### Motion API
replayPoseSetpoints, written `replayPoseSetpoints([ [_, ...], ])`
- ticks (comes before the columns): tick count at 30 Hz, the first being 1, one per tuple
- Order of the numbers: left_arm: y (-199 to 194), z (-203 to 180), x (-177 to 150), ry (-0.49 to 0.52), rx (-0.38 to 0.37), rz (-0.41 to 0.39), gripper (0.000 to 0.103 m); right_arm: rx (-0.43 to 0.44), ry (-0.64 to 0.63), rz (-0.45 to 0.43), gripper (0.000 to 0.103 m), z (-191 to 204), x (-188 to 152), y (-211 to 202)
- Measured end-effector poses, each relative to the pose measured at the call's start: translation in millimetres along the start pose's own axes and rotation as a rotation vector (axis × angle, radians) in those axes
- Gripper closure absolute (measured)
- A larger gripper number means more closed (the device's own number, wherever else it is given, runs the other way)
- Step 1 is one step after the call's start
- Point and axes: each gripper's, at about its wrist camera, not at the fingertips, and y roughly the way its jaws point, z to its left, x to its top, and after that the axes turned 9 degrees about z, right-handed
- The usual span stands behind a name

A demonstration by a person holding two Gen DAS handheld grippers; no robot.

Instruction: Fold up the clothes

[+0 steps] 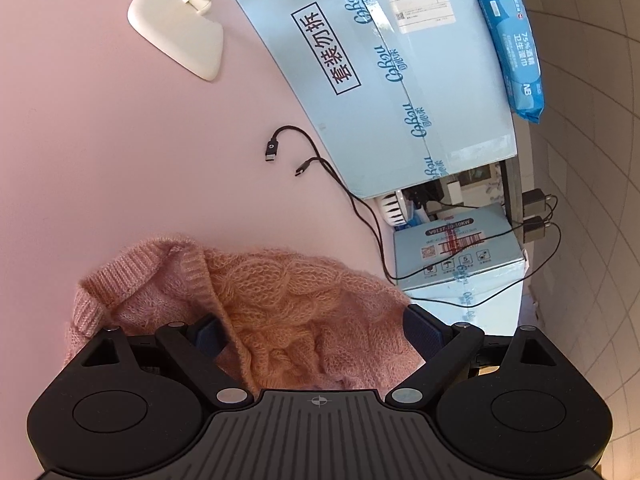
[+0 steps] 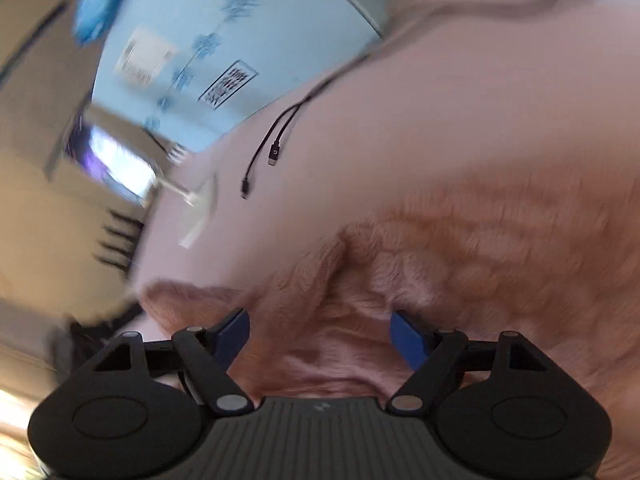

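Note:
A pink cable-knit sweater (image 1: 280, 304) lies bunched on the pink tabletop (image 1: 100, 160), its ribbed edge folded over at the left. My left gripper (image 1: 314, 334) hangs low over it with its jaws wide apart. The knit lies between and under the blue pads (image 1: 420, 332), which do not press on it. In the blurred right wrist view the same sweater (image 2: 460, 264) fills the lower right. My right gripper (image 2: 320, 336) stands open over a raised fold of it, and its blue pads (image 2: 408, 338) are apart from the cloth.
A white phone-stand base (image 1: 180, 28) sits at the back of the table. Light blue cartons (image 1: 400, 92) line the right side, with a blue wipes pack (image 1: 512, 48) on top. Black USB cables (image 1: 312, 160) trail across the table towards plugs (image 1: 534, 216) on the wall.

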Motion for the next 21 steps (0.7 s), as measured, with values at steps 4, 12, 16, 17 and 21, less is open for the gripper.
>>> replayPoseSetpoints([
  [4,7,-3,2,0.021,0.028,0.014,0.011,-0.092,-0.064,-0.097,0.072,9,1,8],
  [12,9,-9,6,0.036,0.059,-0.005,0.011,-0.123,-0.385,-0.342,0.091,49,-14,-14],
  [16,9,-16,18,0.044,0.021,-0.063,0.011,-0.111,-0.528,-0.503,0.088,70,-21,-38],
  [17,10,-15,23,0.024,0.006,-0.074,0.011,-0.079,-0.531,-0.527,0.088,71,-21,-42],
  [21,20,-6,47,-0.052,0.056,-0.098,0.011,0.001,-0.577,-0.579,0.088,75,-26,-52],
])
